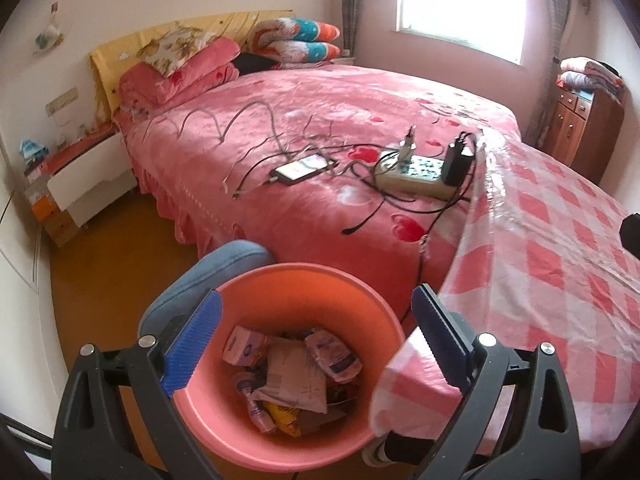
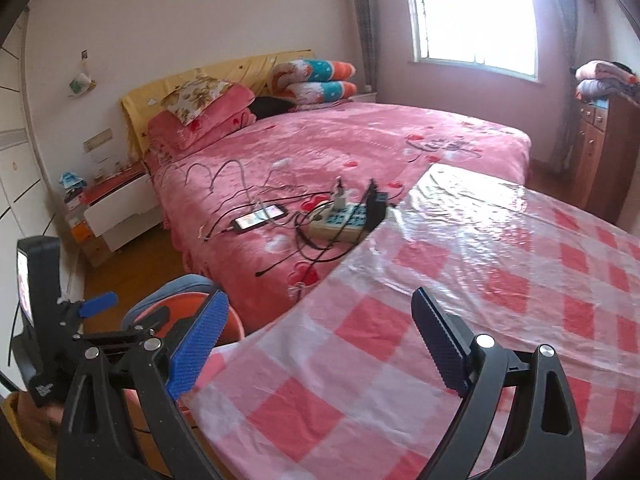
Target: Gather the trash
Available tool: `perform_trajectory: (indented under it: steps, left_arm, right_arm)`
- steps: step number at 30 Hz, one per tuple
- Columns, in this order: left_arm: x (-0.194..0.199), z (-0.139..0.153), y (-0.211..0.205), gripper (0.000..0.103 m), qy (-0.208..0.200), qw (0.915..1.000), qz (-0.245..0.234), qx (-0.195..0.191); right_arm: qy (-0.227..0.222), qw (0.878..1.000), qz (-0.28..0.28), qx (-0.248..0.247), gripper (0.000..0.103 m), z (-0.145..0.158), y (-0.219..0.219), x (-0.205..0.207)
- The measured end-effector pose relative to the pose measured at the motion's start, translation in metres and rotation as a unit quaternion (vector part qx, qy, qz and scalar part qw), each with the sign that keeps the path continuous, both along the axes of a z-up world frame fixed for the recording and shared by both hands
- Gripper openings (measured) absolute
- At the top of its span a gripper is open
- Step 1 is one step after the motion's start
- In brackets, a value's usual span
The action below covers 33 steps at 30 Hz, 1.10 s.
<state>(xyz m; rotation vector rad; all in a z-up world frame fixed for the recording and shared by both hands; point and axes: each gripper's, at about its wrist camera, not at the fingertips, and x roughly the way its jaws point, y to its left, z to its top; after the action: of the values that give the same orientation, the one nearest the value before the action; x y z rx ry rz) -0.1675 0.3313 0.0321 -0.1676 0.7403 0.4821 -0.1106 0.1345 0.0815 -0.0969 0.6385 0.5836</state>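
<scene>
A pink plastic bin (image 1: 224, 412) stands on the floor beside the table, holding crumpled paper and wrappers (image 1: 294, 384). My left gripper (image 1: 316, 340) hangs above the bin's mouth, open wide, nothing between its blue pads. My right gripper (image 2: 320, 344) is open too, empty, over the table with the red-and-white checked cloth (image 2: 480, 300). In the right wrist view the left gripper (image 2: 120, 320) shows at the left edge over the bin's rim (image 2: 192, 300).
A pink bed (image 1: 320, 128) lies behind, carrying a phone (image 1: 302, 168), a power strip (image 1: 416, 174) and tangled cables. A blue cushion (image 1: 224, 268) sits by the bin. A white nightstand (image 1: 88, 176) stands left, a wooden cabinet (image 1: 584, 124) right.
</scene>
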Motion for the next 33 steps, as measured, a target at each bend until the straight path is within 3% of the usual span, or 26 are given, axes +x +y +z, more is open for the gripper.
perform_trajectory:
  steps: [15,33]
  left_arm:
    - [0.018,0.029,-0.064,0.096,-0.023,0.9980,-0.057,0.011]
    - [0.057,0.039,-0.153,0.096,-0.024,0.9921,-0.120,0.029]
  right_arm:
    - [-0.028,0.998,-0.063,0.005,0.094,0.004,-0.070,-0.005]
    - [-0.032,0.986,-0.161,0.023,0.094,-0.007,-0.167,0.005]
